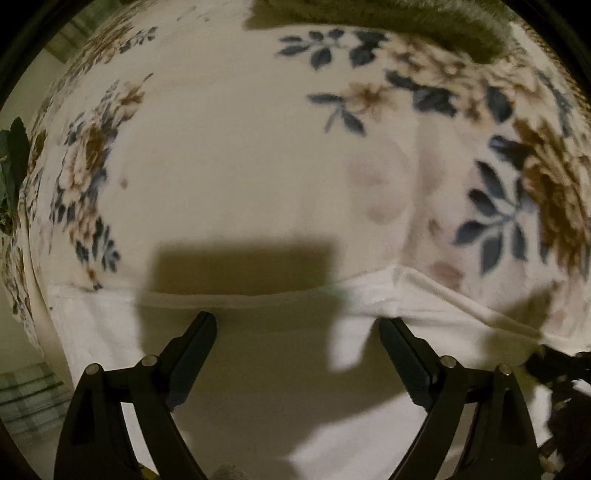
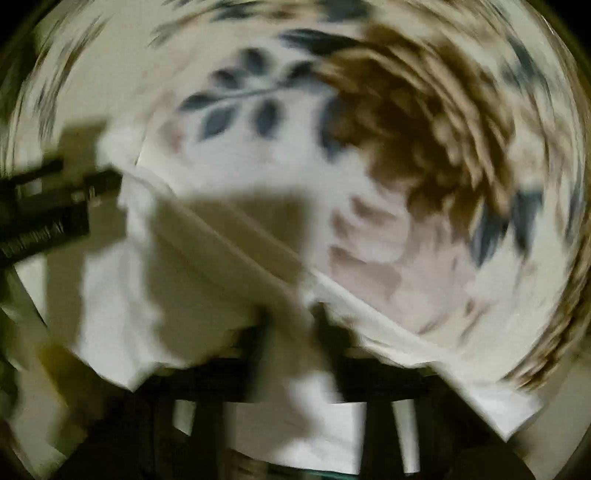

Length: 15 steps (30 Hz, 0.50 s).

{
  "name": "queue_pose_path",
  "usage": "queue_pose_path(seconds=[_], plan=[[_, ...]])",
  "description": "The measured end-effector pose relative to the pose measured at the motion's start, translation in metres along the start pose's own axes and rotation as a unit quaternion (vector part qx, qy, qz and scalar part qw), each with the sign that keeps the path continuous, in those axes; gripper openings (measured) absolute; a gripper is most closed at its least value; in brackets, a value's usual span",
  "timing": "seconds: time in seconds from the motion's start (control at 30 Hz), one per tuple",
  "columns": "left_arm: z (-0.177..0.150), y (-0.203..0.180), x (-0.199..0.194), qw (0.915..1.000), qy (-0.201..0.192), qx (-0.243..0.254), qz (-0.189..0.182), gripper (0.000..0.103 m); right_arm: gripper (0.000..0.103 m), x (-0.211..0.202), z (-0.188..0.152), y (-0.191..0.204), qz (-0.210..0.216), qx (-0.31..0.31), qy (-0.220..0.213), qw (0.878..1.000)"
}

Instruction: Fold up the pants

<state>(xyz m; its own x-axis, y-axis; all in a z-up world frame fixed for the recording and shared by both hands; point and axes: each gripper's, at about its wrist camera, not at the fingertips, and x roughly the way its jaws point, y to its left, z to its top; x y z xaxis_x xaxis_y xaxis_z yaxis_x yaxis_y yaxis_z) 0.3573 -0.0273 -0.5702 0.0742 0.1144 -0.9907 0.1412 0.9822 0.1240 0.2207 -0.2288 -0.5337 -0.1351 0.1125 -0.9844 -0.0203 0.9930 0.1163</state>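
Observation:
White pants (image 1: 258, 369) lie flat on a floral blanket (image 1: 229, 155), their hemmed edge running across the lower part of the left wrist view. My left gripper (image 1: 297, 325) is open just above the pants, its jaws wide apart over the edge. In the blurred right wrist view the pants (image 2: 221, 266) lie bunched with folds. My right gripper (image 2: 291, 317) has its fingers close together with white fabric between them. The left gripper shows at the left edge of that view (image 2: 48, 210); the right gripper shows at the right edge of the left wrist view (image 1: 557, 373).
The cream blanket with blue and brown flowers (image 2: 424, 147) covers the whole surface. A dark olive cloth (image 1: 388, 26) lies at the far edge. Green leaves (image 1: 13, 166) and a checked floor (image 1: 26, 398) show at the left.

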Motion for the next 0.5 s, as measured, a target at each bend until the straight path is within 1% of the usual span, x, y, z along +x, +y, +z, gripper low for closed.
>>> queue_pose_path(seconds=[0.03, 0.07, 0.1, 0.13, 0.17, 0.23, 0.27, 0.3, 0.33, 0.37, 0.4, 0.43, 0.5], plan=[[0.001, 0.003, 0.005, 1.0, 0.001, -0.002, 0.001, 0.097, 0.01, -0.001, 0.003, -0.011, 0.011, 0.022, -0.008, 1.0], [0.002, -0.003, 0.01, 1.0, -0.002, -0.001, 0.006, 0.1, 0.01, 0.0, 0.004, -0.022, 0.023, 0.05, -0.014, 0.998], [0.003, -0.003, 0.011, 0.9999, -0.005, 0.001, 0.009, 0.103, 0.01, 0.002, 0.008, -0.027, 0.033, 0.071, -0.016, 0.997], [0.004, 0.001, 0.013, 0.9999, -0.007, 0.002, 0.01, 0.103, 0.01, 0.005, 0.008, -0.036, 0.046, 0.094, -0.017, 0.994], [0.003, 0.007, 0.015, 0.9999, -0.008, 0.002, 0.009, 0.103, 0.01, 0.004, -0.002, -0.054, 0.055, 0.109, -0.019, 0.992], [0.002, 0.004, 0.011, 0.9998, -0.007, 0.008, 0.016, 0.103, 0.011, 0.006, -0.008, -0.068, 0.071, 0.131, -0.023, 0.989], [-0.004, 0.002, 0.013, 0.9997, -0.007, 0.01, 0.021, 0.103, 0.013, 0.003, -0.011, -0.079, 0.086, 0.137, -0.028, 0.986], [-0.005, 0.0, 0.004, 0.9995, -0.01, 0.013, 0.026, 0.103, 0.017, 0.0, -0.018, -0.086, 0.097, 0.14, -0.032, 0.985], [-0.007, -0.006, -0.008, 0.9995, -0.015, 0.014, 0.025, 0.101, 0.04, -0.009, -0.025, -0.097, 0.112, 0.15, -0.047, 0.981], [-0.009, -0.016, -0.021, 0.9996, -0.019, 0.014, 0.017, 0.101, 0.058, -0.019, -0.034, -0.114, 0.127, 0.166, -0.064, 0.976], [-0.016, -0.021, -0.034, 0.9996, -0.023, 0.013, 0.0, 0.101, 0.08, -0.027, -0.046, -0.129, 0.142, 0.185, -0.078, 0.969], [-0.023, -0.029, -0.044, 0.9995, -0.025, 0.013, -0.016, 0.101, 0.081, -0.037, -0.065, -0.151, 0.157, 0.219, -0.095, 0.958], [-0.042, -0.05, -0.061, 0.9983, -0.019, 0.021, -0.052, 0.102, 0.081, -0.052, -0.107, -0.181, 0.167, 0.283, -0.119, 0.937]])
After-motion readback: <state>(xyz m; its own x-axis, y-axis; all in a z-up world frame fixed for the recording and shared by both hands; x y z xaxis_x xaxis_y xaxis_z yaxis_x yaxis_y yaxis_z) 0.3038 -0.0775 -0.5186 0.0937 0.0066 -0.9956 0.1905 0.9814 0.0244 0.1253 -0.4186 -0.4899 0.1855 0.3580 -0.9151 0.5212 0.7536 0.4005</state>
